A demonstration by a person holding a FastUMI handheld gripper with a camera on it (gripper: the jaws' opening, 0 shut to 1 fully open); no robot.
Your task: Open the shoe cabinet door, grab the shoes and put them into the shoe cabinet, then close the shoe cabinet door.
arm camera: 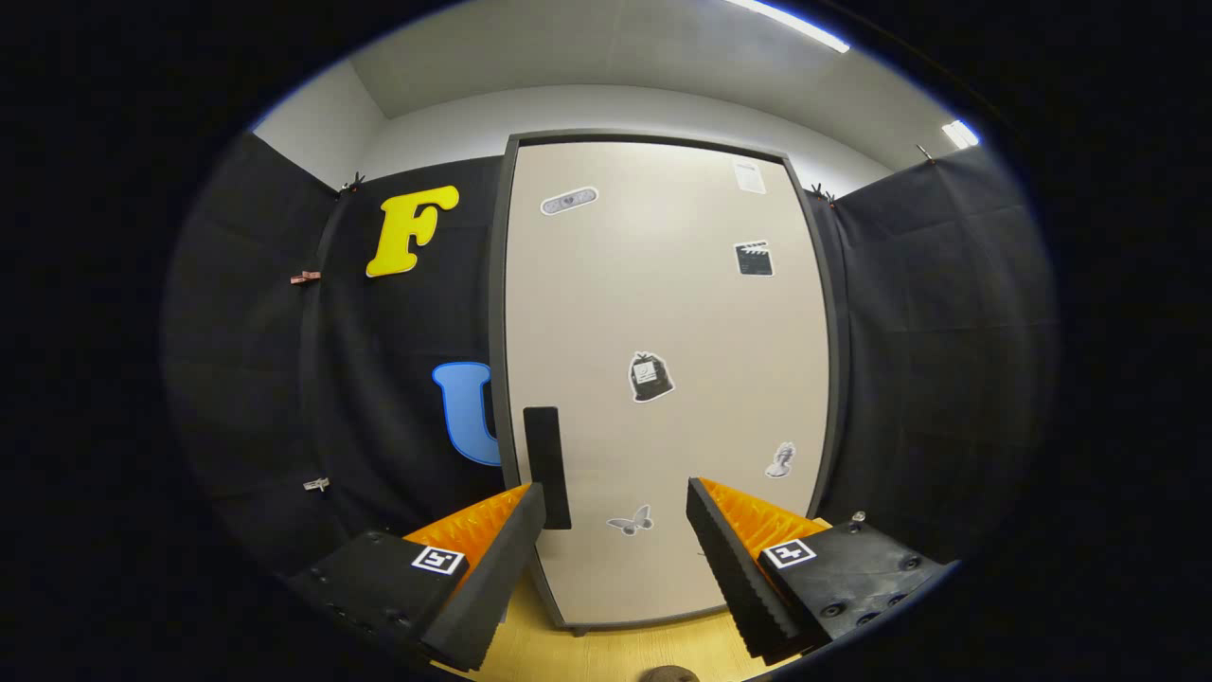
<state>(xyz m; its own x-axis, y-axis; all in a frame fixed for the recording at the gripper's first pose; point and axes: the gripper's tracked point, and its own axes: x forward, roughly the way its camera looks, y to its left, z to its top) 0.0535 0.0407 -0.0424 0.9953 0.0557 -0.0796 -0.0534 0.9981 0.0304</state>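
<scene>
— Two fingers of your hand-held gripper (615, 530) sit low in the frame, spread wide with nothing between them. What do you have ahead?

— You face the shoe cabinet door (663, 379), shut and upright, filling the middle of the frame. Its dark handle (547, 466) stands at the door's left edge, just above your left finger (492, 578).

— And around it?

— You see small stickers (650, 376) scattered over the door, black cloth (947, 360) on either side, and a strip of wooden floor (615, 654) below the door.
</scene>
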